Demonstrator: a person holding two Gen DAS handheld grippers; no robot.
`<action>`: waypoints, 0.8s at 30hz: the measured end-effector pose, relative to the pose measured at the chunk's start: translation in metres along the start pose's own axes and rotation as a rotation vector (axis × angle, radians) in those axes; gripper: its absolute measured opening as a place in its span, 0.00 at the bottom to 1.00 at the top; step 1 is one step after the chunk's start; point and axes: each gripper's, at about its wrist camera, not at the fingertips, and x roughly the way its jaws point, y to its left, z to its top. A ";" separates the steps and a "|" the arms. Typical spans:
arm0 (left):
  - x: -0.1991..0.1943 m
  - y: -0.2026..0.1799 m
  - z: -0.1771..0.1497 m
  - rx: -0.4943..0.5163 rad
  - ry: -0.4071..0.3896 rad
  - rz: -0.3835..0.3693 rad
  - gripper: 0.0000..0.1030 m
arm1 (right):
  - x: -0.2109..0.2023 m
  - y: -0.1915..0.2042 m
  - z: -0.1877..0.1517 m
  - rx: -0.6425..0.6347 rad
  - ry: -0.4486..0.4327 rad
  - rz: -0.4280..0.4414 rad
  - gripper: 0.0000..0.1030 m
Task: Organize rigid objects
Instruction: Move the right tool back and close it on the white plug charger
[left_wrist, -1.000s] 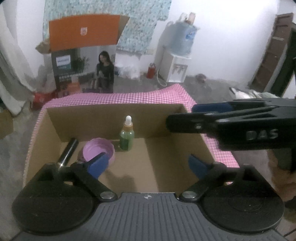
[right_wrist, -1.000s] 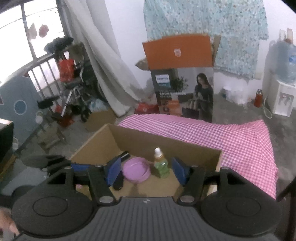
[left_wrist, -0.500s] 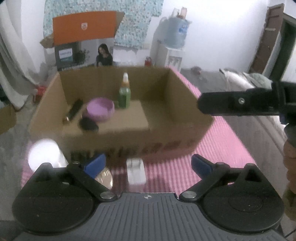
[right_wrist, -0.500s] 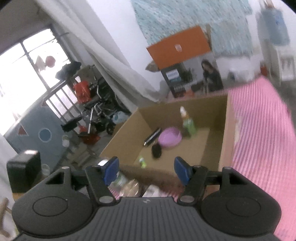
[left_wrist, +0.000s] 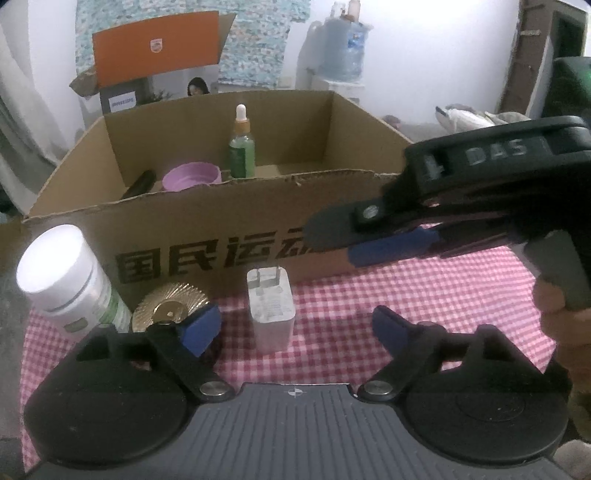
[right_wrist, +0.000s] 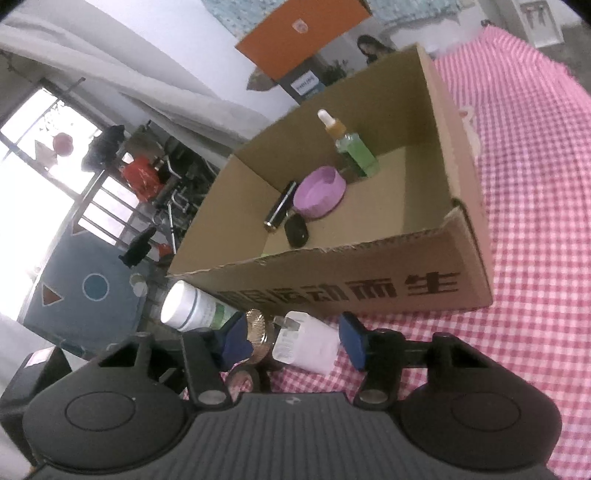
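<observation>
Behind the box wall (left_wrist: 207, 221), a dark tube (left_wrist: 138, 183) half-hidden.

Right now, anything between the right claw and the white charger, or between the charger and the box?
Nothing blocks the grab: the white charger already lies between the closing right claw fingers, not yet pinched. The gold disc sits just beside it. Toward the cardboard box, only its front wall stands in the way, so lift over it.
</observation>
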 end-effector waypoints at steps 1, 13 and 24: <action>0.002 0.001 0.000 0.001 0.003 0.000 0.82 | 0.005 -0.001 0.000 0.004 0.007 0.000 0.53; 0.026 0.007 0.002 -0.016 0.067 0.014 0.57 | 0.045 -0.009 0.001 0.015 0.094 -0.002 0.38; 0.031 0.007 0.005 -0.033 0.068 0.049 0.33 | 0.045 -0.006 0.001 -0.001 0.106 -0.004 0.35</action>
